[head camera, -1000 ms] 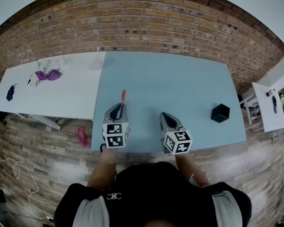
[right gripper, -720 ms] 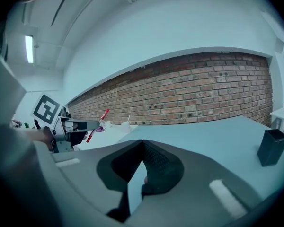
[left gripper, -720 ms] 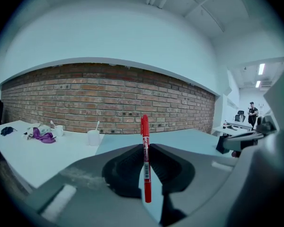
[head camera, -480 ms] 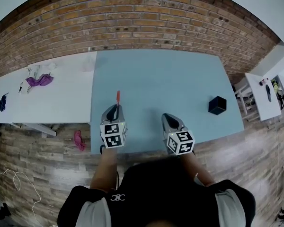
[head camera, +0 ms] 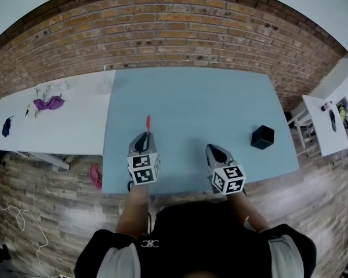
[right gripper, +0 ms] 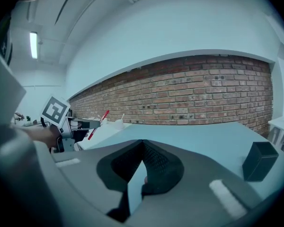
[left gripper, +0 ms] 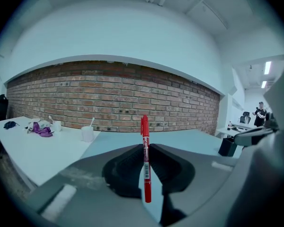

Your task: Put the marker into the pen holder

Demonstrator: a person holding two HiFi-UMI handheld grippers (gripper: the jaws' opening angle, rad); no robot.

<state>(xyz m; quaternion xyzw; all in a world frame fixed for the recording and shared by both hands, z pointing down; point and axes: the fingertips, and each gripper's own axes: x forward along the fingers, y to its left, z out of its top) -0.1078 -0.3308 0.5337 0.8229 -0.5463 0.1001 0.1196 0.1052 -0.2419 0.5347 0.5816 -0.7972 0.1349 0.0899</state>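
A red marker (left gripper: 145, 161) stands upright between the jaws of my left gripper (left gripper: 145, 145), which is shut on its barrel; the cap end points up and away. In the head view the marker (head camera: 148, 123) sticks out ahead of the left gripper (head camera: 145, 138) over the blue table (head camera: 191, 97). The black square pen holder (head camera: 262, 136) stands near the table's right edge, well to the right of both grippers. My right gripper (head camera: 216, 150) hovers near the front edge, its tips together with nothing held. From the right gripper (right gripper: 142, 143) the pen holder (right gripper: 259, 161) is at lower right.
A white table (head camera: 52, 120) adjoins on the left, with a purple cloth (head camera: 47, 103) and a white cup (left gripper: 87, 134) on it. A brick wall (head camera: 180, 33) runs behind both tables. Another white table (head camera: 327, 126) stands at far right, and a pink rag (head camera: 95, 175) lies on the floor.
The head camera has shifted, so the tables sit differently in frame. The right gripper has drifted a little toward the near right. The marker stays in the left jaws.
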